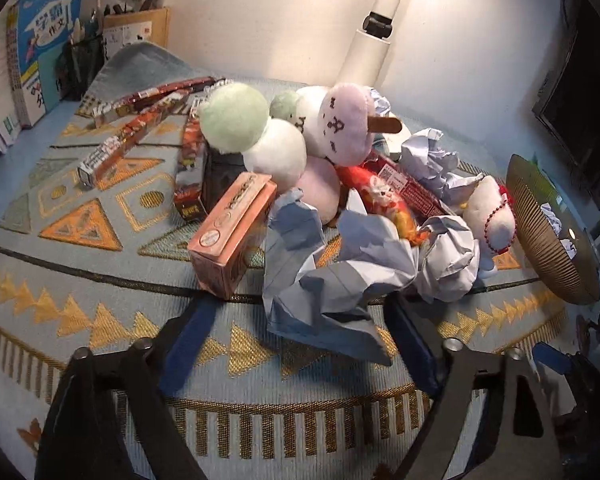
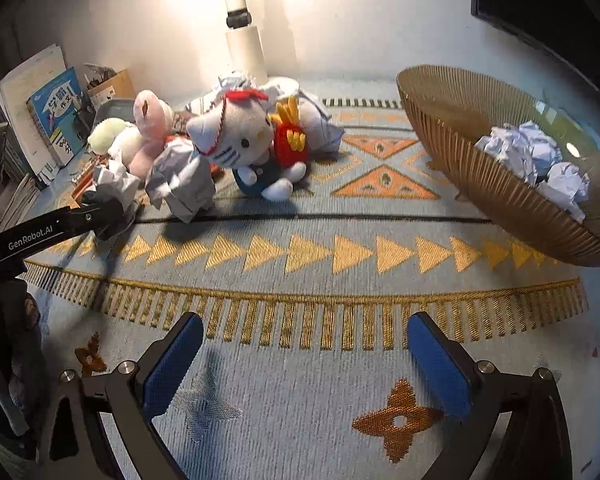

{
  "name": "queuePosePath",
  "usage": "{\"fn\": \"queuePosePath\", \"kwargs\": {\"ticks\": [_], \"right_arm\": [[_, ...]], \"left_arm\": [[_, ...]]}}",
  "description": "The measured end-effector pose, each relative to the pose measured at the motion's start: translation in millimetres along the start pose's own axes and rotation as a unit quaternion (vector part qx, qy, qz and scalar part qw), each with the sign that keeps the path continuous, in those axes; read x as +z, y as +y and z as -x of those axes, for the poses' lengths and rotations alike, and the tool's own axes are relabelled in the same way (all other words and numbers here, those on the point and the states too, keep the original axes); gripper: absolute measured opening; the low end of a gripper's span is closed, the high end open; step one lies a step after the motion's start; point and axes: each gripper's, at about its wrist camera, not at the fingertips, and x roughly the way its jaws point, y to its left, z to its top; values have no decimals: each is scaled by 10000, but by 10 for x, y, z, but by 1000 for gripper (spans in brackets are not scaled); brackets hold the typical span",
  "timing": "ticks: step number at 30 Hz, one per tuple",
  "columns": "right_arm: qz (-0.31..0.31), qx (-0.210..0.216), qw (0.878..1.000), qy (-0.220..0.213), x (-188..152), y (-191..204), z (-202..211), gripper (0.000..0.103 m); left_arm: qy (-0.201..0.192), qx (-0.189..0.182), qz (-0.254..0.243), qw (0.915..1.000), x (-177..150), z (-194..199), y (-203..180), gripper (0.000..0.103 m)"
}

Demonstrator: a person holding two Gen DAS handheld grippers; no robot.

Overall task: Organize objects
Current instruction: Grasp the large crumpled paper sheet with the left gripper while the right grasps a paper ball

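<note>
A heap of plush toys, boxes and crumpled paper lies on a patterned mat [image 2: 300, 272]. My left gripper [image 1: 300, 308] is open around a crumpled paper ball [image 1: 324, 280] at the heap's near edge. The paper reaches the right pad, while the left pad stands apart from it. Just left of that ball stands a pink box [image 1: 232, 232]. Behind it are a green, white and pink plush [image 1: 236, 116] and a white cat plush [image 2: 240, 140]. A woven basket [image 2: 460, 152] at the right holds paper balls [image 2: 528, 152]. My right gripper [image 2: 306, 364] is open over bare mat.
Long snack boxes [image 1: 140, 136] lie at the heap's left. Books [image 1: 40, 60] and a pen holder [image 1: 84, 60] stand at the back left. A white lamp post [image 1: 372, 48] rises behind the heap. A dark monitor [image 1: 580, 100] is at the far right.
</note>
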Motion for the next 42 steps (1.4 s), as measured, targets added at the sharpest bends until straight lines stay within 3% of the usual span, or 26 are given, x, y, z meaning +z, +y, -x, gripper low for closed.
{"fn": "queuePosePath", "kwargs": {"ticks": [3,5,7,11,13,17,19,20,24,26,29,36,39,42], "right_arm": [[337,271,9990,-114,105,232,-31,100],[393,556,9977,-7,186,369,-125,91],[232,843,9961,149,292,458,-258,82],[-381,1087,9929,297,476,449,-477,82],[-556,1231,9901,373,548,436,-559,82],[-595,1361,9881,398,659,507,-680,80],[-574,1417,9874,398,663,523,-695,55],[-578,1410,9875,390,652,515,-691,52],[-601,1459,9869,348,581,428,-571,51],[-458,1323,9896,315,496,377,-469,51],[-216,1133,9931,198,324,254,-270,51],[-278,1075,9938,-89,215,93,-98,51],[-159,1012,9947,-100,236,179,-128,51],[-46,1014,9946,-219,216,220,-79,51]], "left_arm": [[-269,-90,37,9996,-32,86,12,73],[-395,-144,57,9991,-68,139,14,57],[-441,-142,99,9989,-99,162,18,51],[-476,-251,252,9982,-86,180,95,51],[-333,-457,441,9974,-66,152,177,58],[-244,-919,782,9924,-64,143,319,59],[-231,-1086,838,9903,-66,140,342,62],[-248,-1073,876,9901,-66,143,348,70],[-382,-998,886,9903,-66,167,315,73],[-314,-790,857,9927,-37,132,270,88],[-304,-390,855,9951,35,65,206,94],[-284,-33,897,9956,176,-106,113,94],[-310,-56,750,9967,167,-117,60,74],[-413,16,568,9975,141,-63,14,72]]}}
